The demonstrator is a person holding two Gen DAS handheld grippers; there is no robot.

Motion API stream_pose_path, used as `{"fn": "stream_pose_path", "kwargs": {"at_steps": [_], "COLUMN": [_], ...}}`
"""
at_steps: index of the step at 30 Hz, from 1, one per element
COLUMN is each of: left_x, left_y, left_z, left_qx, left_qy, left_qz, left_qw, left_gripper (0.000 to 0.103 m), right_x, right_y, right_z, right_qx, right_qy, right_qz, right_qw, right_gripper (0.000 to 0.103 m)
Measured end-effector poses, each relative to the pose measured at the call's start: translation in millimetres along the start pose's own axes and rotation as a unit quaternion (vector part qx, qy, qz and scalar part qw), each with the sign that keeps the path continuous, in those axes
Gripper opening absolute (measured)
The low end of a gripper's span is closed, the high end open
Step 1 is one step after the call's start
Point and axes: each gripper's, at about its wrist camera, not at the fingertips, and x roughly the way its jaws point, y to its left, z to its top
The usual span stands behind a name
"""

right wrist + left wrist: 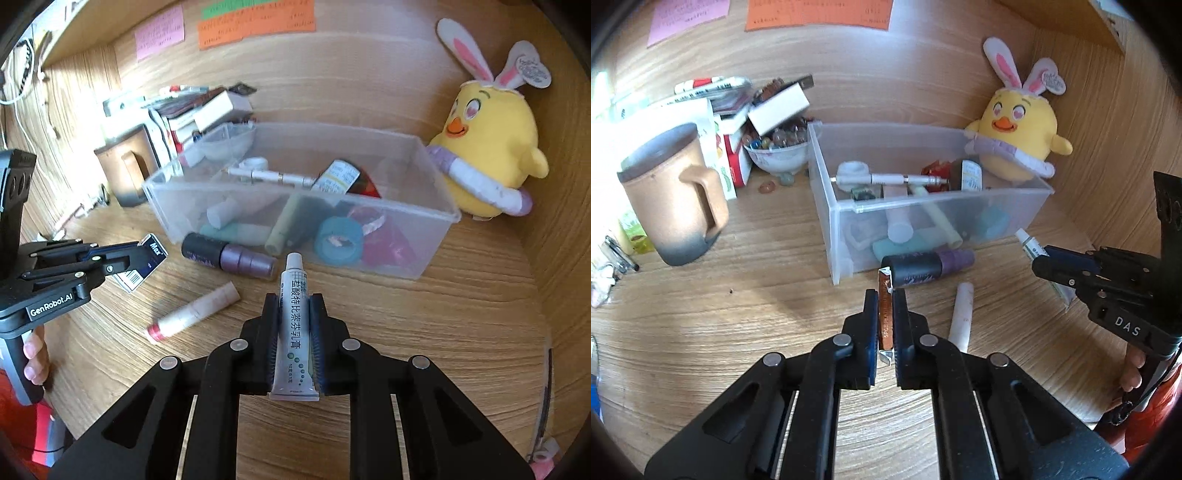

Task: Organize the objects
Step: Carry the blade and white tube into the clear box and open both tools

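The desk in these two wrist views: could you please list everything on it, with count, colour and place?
storage bin: 1, clear, centre, holding small items
plush chick: 1, yellow, right of bin
mug: 1, tan and grey, left
bowl of marbles: 1, white, behind mug
purple-capped bottle: 1, dark, before bin
white stick: 1, on desk
sticky notes: several, pink, orange, green, wall
ointment tube: 1, white, in right gripper
staple box: 1, small, in left gripper
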Motion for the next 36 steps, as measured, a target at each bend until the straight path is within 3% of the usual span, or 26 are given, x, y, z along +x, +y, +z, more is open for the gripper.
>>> {"fn": "stream_pose_path", "kwargs": {"at_steps": [20, 36], "left_x": [-34.2, 10.2], "left_y": [-18.7, -8.6], "left_z": [51.5, 95.1], "left_qx": [0.001, -0.006], "left_qy": [-0.080, -0.057], "left_qz": [-0.001, 0.005], "left_qw": [0.9968, 0.9983], "left_gripper": [0.006, 0.006], "right_x": [-38.0, 7.0], "right_y": [-11.7, -40.7], "right_z": [47.3, 91.7], "right_qx": [-0.006, 0.001], "right_qy": [-0.092, -0.073], "right_qz": [0.015, -0.022], "right_qw": [0.996, 0.997], "right_gripper": [0.015, 0.015]}}
